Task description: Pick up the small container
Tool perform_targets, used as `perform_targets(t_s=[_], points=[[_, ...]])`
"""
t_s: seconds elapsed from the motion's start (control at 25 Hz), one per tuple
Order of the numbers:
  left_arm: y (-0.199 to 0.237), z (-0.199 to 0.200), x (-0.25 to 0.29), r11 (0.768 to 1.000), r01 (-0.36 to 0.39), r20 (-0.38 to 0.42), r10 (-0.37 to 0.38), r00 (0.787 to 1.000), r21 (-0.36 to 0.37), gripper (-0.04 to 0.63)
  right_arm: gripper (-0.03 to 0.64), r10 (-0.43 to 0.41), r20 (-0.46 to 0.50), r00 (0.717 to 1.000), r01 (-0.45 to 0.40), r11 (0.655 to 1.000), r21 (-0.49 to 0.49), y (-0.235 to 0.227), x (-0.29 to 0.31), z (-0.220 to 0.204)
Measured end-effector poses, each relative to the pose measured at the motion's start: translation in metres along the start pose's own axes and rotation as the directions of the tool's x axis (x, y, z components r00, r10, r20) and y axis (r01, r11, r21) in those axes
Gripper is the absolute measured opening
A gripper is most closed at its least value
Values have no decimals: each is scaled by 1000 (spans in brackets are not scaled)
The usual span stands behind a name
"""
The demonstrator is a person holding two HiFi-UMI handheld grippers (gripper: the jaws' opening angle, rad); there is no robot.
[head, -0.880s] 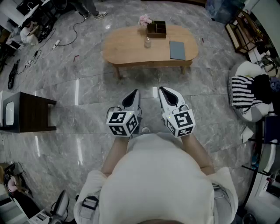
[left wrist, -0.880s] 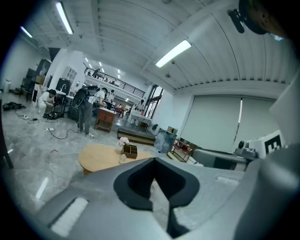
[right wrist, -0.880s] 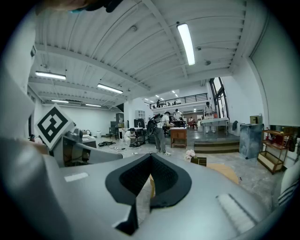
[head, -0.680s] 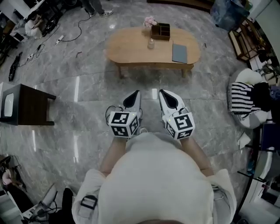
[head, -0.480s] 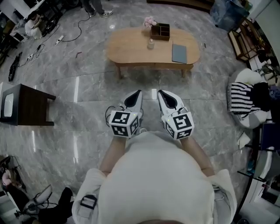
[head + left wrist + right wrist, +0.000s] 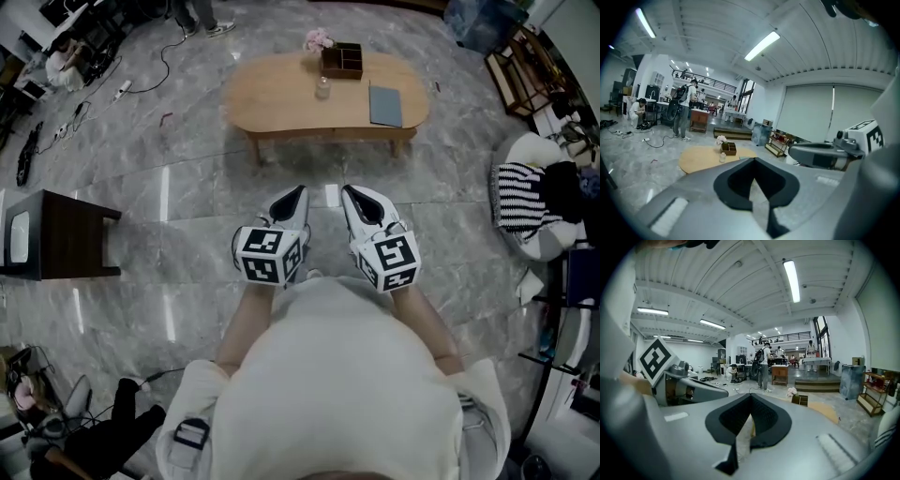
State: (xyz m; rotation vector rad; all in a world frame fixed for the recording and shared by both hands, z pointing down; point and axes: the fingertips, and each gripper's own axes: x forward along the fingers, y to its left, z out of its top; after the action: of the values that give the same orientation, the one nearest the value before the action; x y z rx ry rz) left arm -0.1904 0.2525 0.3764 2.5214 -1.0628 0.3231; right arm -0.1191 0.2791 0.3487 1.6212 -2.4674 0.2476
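The small container (image 6: 322, 89) is a little glass jar on the oval wooden coffee table (image 6: 272, 98), far ahead of me across the marble floor. In the left gripper view the jar (image 6: 722, 157) shows beside a brown compartment box (image 6: 729, 148) and pink flowers (image 6: 721, 139). My left gripper (image 6: 300, 191) and right gripper (image 6: 347, 191) are held side by side in front of my body, pointing toward the table and well short of it. Both are shut with nothing between the jaws, as the left gripper (image 6: 753, 160) and right gripper (image 6: 750, 395) show in their own views.
A grey-blue book (image 6: 384, 105) lies on the table's right half. A dark side table (image 6: 61, 234) stands at the left, a chair with striped cloth (image 6: 520, 202) at the right, cables (image 6: 141, 80) at the upper left. A person (image 6: 683, 110) stands beyond the table.
Both grippers keep their place in front of my body. The head view sways slightly. A person in dark clothes has come into view at the lower left.
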Motion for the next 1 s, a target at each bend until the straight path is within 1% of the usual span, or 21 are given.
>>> perform_targets(t_s=[0.16,0.32,0.44,0.56,0.76,0.88,1.0], points=[[9,-7,1,1000,-11,-15,11,1000,-10,2,-2,-30,-56,998,33,998,53,-2,0,-14],[10,-10,10,999,19,-21,-20,1000,-42,2,-2,-54,-50,997,58,995,83,-10,-3,-14],[12,-9,23,999,23,-39,-25,999,-35,2,-2,-84,-51,995,89,990,107,-22,0,-15],[13,-5,37,999,21,-40,-23,999,-32,2,-2,-102,-47,994,107,987,123,-38,7,-15],[28,5,72,999,3,-26,-5,1000,-53,2,-2,-85,-38,996,89,988,126,-67,38,-10],[42,17,98,997,-12,-12,11,1000,-78,2,-2,-70,-24,997,72,988,138,-93,64,-1],[56,31,126,995,-25,-16,23,1000,-92,2,-2,-41,-18,999,44,988,149,-121,92,7]])
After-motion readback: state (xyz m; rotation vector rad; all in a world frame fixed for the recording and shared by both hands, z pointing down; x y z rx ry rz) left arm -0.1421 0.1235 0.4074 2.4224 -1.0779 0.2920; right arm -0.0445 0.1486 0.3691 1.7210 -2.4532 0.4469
